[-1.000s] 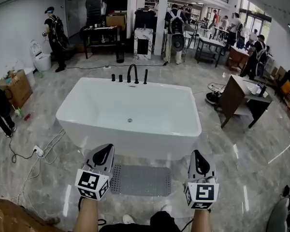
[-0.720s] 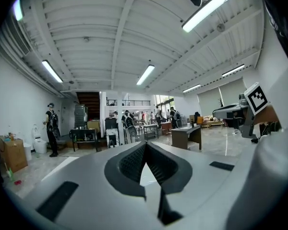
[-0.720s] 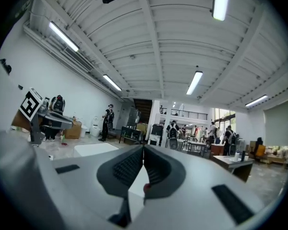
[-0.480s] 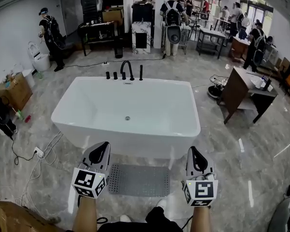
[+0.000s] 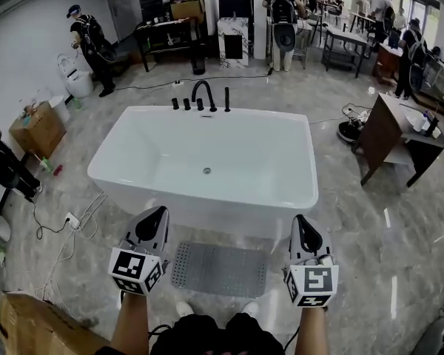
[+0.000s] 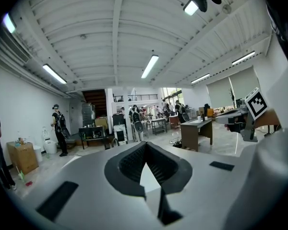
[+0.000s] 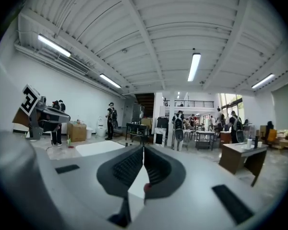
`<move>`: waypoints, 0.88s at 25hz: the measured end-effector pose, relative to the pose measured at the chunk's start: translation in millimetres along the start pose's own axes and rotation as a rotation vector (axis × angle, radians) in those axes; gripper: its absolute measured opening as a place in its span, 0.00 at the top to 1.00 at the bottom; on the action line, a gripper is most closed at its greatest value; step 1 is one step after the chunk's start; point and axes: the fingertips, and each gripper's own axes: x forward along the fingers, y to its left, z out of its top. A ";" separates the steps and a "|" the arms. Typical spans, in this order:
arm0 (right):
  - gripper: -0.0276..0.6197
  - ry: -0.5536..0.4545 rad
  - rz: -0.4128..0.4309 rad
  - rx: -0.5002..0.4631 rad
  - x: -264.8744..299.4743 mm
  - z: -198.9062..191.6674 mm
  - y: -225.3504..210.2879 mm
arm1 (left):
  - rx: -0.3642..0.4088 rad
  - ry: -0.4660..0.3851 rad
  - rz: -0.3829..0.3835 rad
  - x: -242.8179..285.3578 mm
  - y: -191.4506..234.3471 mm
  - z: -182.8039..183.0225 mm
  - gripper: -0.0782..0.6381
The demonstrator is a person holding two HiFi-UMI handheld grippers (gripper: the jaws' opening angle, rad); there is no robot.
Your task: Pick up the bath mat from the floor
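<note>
A grey perforated bath mat (image 5: 220,268) lies flat on the marble floor just in front of the white bathtub (image 5: 200,165). My left gripper (image 5: 160,212) hovers above the mat's left edge, shut and holding nothing. My right gripper (image 5: 298,220) hangs to the right of the mat, also shut and holding nothing. Both point forward toward the tub, well above the floor. In the left gripper view the left gripper (image 6: 145,146) shows its jaws closed together, and in the right gripper view the right gripper (image 7: 143,150) does too; the mat is out of both views.
Black taps (image 5: 202,95) stand on the tub's far rim. A cable and power strip (image 5: 72,220) lie on the floor at left, a cardboard box (image 5: 38,129) beyond. A wooden desk (image 5: 394,136) stands at right. Several people work in the background. My feet (image 5: 183,310) are just behind the mat.
The head view has tilted and shifted slightly, so the tub and mat sit a little lower and further right in frame. Both grippers stay shut in about the same pose.
</note>
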 end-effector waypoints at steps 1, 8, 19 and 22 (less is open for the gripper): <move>0.92 0.002 0.002 -0.001 3.0 -0.6 0.2 | 0.003 0.004 0.001 1.4 1.9 -1.0 0.88; 0.92 0.014 -0.010 -0.020 23.6 0.4 12.8 | 0.012 0.000 -0.004 9.3 29.0 -5.1 0.88; 0.92 0.097 -0.042 -0.020 51.3 -24.9 24.7 | -0.026 0.064 -0.014 29.2 65.0 -48.2 0.88; 0.92 0.138 -0.040 -0.019 59.2 -45.7 27.8 | -0.045 0.099 -0.016 37.1 69.3 -71.3 0.88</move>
